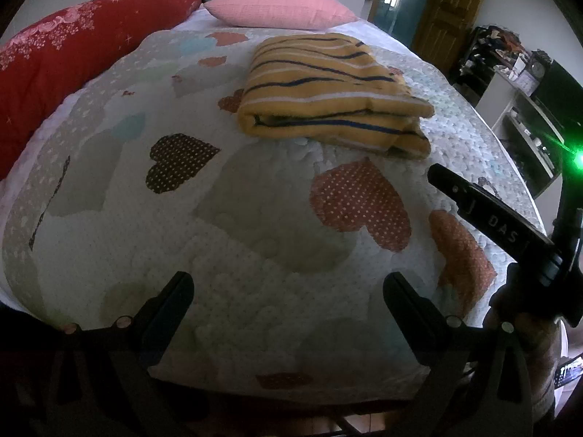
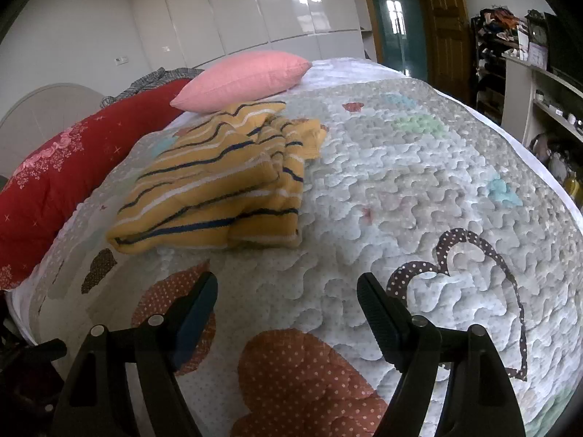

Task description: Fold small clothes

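The yellow striped garment [image 2: 215,185] is seen folded into a compact stack on the quilt [image 2: 419,189], short of the pink pillow [image 2: 244,80] — folding is judged essentially complete. Its long axis is laid across the bed, the folded edge turned toward the grippers. The left gripper [image 1: 288,291] and right gripper [image 2: 288,295] are held wide and empty — well apart from it.

A quilted bedspread [image 2: 400,182] patched with polka-dot hearts covers the bed. A pink pillow [image 2: 244,80] lies at its far edge, with a red floral comforter [image 2: 62,174] bunched along the left edge. Glossy white wardrobe doors [image 2: 255,11] stand behind, a wooden door [image 2: 444,36] further right, and cluttered shelves [image 2: 528,73] beyond the right edge.
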{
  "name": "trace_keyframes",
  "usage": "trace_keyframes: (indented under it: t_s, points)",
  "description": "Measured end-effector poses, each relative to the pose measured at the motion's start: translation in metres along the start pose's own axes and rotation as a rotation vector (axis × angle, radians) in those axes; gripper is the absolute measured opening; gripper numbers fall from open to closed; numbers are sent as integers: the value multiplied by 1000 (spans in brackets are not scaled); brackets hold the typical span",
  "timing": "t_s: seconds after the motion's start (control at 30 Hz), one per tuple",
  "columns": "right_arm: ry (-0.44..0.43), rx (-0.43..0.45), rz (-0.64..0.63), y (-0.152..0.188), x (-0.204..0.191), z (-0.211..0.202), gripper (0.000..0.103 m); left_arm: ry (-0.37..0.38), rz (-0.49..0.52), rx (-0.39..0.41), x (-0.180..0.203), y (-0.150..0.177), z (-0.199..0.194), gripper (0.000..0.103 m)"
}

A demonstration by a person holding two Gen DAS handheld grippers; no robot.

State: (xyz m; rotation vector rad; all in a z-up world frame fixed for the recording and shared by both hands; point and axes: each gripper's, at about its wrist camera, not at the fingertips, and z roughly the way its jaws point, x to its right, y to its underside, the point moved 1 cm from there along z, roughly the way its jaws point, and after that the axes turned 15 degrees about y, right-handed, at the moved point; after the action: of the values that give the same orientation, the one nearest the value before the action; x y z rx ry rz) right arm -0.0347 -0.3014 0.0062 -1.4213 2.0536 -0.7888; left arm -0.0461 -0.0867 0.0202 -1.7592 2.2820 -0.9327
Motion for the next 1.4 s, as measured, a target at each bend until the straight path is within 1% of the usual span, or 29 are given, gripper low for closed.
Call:
trace_keyframes:
  t_s: [0.5,0.77,0.9,1.03,1.1,1.17,1.23,1.33,1.4]
  points:
    - [5,11,21,2,6,-6,83,-11,4,15,3,1,-4,103]
    - [10,30,20,3,8,-13,83,-51,39,51,9,2,-11,103]
    - [12,35,19,5,8,-15,83,-94,74,95,13,2,-19,103]
    - [13,42,20,7,7,-20,83,-129,101,170,17,1,-32,103]
    - [14,51,19,7,7,-23,83,-146,101,226,16,0,-42,103]
    - [16,60,13,7,6,-26,84,-152,94,279,14,-1,-52,103]
    - [19,70,8,8,4,-29,84,-138,76,315,10,-3,-60,103]
    - [19,78,-3,7,0,-30,84,-124,54,338,6,-4,-65,103]
    - [20,83,-13,8,-3,-32,84,-141,47,335,4,-5,-63,103]
